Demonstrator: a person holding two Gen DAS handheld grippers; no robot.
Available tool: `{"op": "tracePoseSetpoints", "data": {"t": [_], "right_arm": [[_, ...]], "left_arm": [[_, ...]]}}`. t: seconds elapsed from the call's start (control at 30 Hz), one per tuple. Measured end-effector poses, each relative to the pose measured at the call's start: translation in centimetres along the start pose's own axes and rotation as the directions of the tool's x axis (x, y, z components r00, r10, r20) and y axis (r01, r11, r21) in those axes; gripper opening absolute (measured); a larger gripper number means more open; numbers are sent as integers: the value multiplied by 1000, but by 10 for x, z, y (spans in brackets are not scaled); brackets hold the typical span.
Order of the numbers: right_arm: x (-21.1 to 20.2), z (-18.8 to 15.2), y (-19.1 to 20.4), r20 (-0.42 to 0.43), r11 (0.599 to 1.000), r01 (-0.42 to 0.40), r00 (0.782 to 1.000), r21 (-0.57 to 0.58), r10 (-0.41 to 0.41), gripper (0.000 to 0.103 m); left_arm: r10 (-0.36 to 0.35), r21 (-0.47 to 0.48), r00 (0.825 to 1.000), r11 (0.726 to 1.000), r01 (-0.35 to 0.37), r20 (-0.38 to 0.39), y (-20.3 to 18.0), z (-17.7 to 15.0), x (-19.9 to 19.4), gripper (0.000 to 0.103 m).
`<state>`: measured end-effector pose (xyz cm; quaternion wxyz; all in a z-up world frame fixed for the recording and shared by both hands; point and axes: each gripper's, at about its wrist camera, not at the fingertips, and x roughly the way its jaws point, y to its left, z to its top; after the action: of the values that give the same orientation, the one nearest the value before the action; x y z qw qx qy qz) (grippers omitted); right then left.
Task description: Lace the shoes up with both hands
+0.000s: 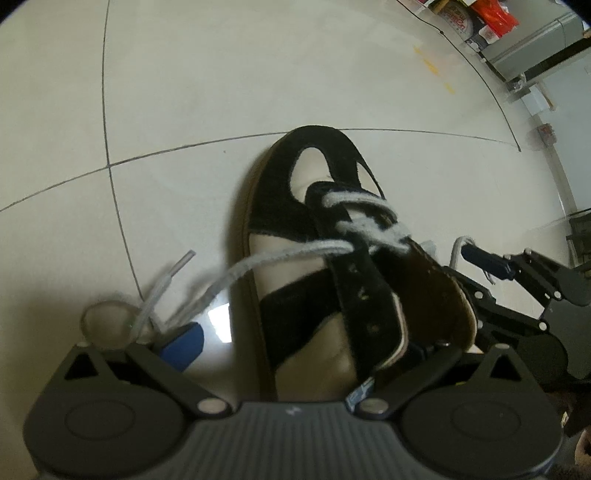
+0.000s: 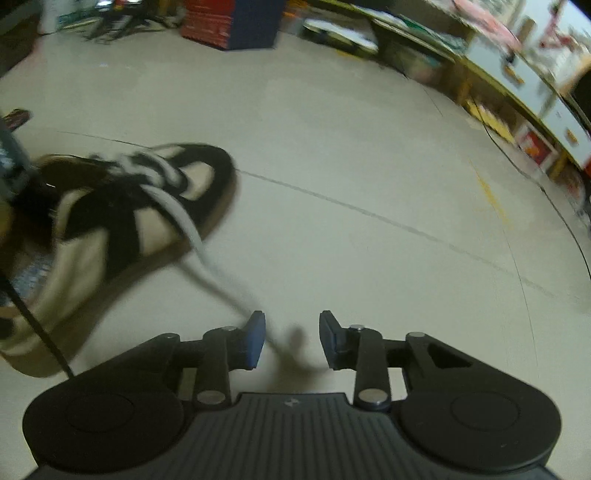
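Observation:
A black and cream shoe (image 1: 295, 236) lies on the tiled floor, toe pointing away, with white lace (image 1: 258, 260) crossed through its front eyelets. My left gripper (image 1: 271, 369) is open and straddles the shoe's near side wall. Its left pad (image 1: 181, 345) stands clear of the sole, beside a loose lace end. The other pad is mostly hidden behind the collar. In the right wrist view the shoe (image 2: 110, 221) is at the left. The other lace end (image 2: 177, 210) trails from it to my right gripper (image 2: 291, 338), which is open, with the blurred lace slack beside its left pad (image 2: 255, 339).
Pale floor tiles (image 1: 221, 74) with dark grout lines surround the shoe. A long low shelf of boxes (image 2: 517, 103) runs along the right. A red and blue box (image 2: 232, 22) stands at the back. A black cable (image 2: 37, 328) crosses the shoe's heel.

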<state>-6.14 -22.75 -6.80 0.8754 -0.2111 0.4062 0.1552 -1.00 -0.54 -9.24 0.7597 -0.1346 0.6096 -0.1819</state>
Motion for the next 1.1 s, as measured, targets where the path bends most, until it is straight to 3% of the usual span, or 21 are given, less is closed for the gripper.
{"op": "tracePoseSetpoints", "data": {"t": [0.17, 0.3, 0.43, 0.47, 0.63, 0.8, 1.1], "right_arm": [[-7, 16, 32, 88, 988, -32, 995, -153, 46, 33], [-8, 26, 53, 149, 953, 3, 988, -302, 44, 31], [-5, 29, 59, 164, 916, 25, 985, -400, 45, 8], [-5, 30, 58, 159, 914, 15, 986, -406, 54, 2], [-20, 23, 64, 146, 910, -23, 985, -414, 92, 2], [-26, 18, 71, 142, 878, -10, 986, -478, 88, 2], [-3, 15, 79, 22, 886, -59, 997, -459, 78, 2]], "left_arm": [[3, -8, 1000, 1000, -3, 2, 4, -2, -3, 103], [4, -7, 1000, 1000, -4, 3, 5, -3, -5, 103], [8, -5, 1000, 1000, -8, 4, 6, -5, -6, 103], [5, -4, 1000, 1000, -5, 4, 6, -5, -6, 103], [-8, -21, 1000, 1000, 8, 6, 11, -5, -7, 103], [0, -11, 1000, 1000, 0, 6, 10, -6, -7, 103], [-18, -14, 1000, 1000, 18, 2, 12, -3, -7, 103]]}}
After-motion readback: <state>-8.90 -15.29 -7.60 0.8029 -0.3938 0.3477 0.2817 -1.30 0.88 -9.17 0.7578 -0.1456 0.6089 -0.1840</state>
